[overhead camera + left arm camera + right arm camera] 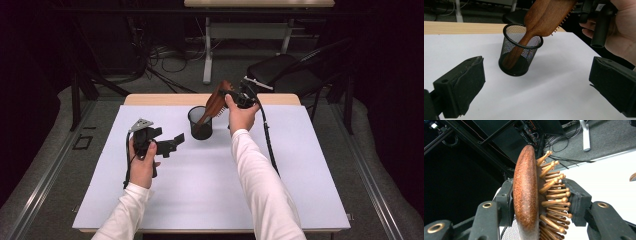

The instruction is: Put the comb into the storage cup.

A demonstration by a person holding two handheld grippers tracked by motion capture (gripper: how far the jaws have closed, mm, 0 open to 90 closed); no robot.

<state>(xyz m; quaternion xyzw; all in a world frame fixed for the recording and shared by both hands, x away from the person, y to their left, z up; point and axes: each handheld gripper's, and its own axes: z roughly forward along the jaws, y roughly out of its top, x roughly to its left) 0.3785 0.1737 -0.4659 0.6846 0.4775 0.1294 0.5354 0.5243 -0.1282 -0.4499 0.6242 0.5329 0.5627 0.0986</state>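
Clearly the wooden hairbrush point(529, 195) sits between the jaws of the right gripper point(239, 96), one pad against its smooth back and the other against its wooden pins; whether the pin-side pad presses firmly or merely rests on the pin tips is hard to judge from the right gripper view. From that gripper the brush slants down and away, its handle dipping into the black mesh cup point(520, 53), where the handle's end reaches the bottom and the neck leans on the rim. The cup stands upright on the white table top point(210, 185), just below and to the left of the right gripper in the high view.

The left gripper point(167, 145) hovers low over the table, well apart from the cup and pointed at it, with its jaws spread wide and nothing between them; in its own view the cup lies straight ahead, midway between the two black pads. Behind the table stand a dark chair point(285, 70) and loose cables point(170, 60) on the floor.
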